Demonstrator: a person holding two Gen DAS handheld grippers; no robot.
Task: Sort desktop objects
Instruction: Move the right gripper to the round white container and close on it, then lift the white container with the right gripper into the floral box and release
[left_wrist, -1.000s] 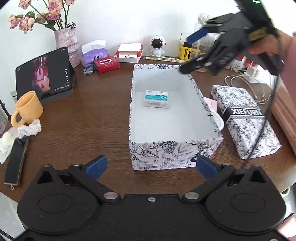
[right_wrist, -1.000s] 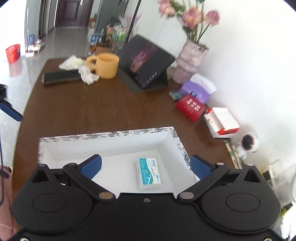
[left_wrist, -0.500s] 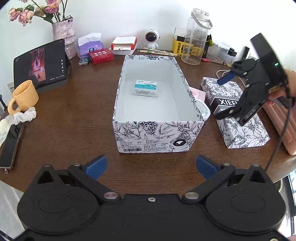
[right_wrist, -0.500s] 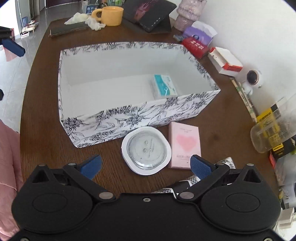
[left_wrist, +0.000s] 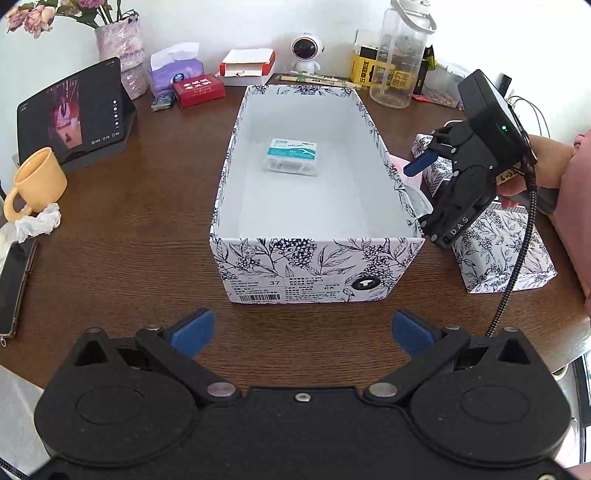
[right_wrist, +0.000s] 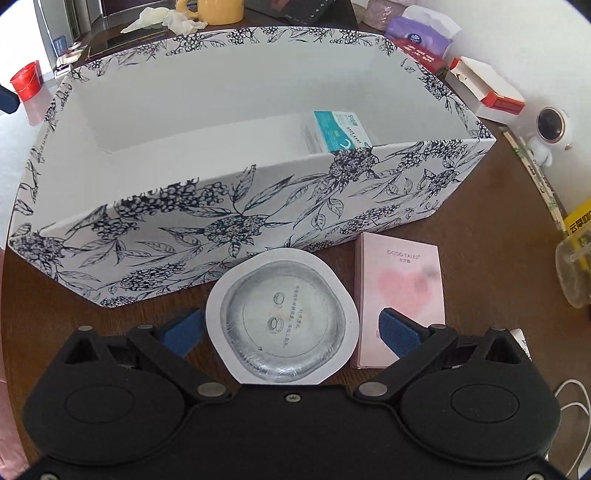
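Sorting, early stage. My left claw (left_wrist: 301, 332) hangs wide open and empty before the patterned box (left_wrist: 314, 269). One item is filed: a teal packet (left_wrist: 293, 156) lies flat on the box floor, its long axis across the box. My right claw (right_wrist: 290, 328), fully spread and gripping nothing, straddles a round sealed tray (right_wrist: 282, 319) on the counter (right_wrist: 498, 258), just beside the box wall. Right of it, a pink card box (right_wrist: 400, 291) lies flat, its long axis pointing toward the wall. Both remain unsorted.

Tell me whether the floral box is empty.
Not empty. The floral box is open-topped and holds one teal-and-white packet lying flat on its white floor; nothing else is inside.
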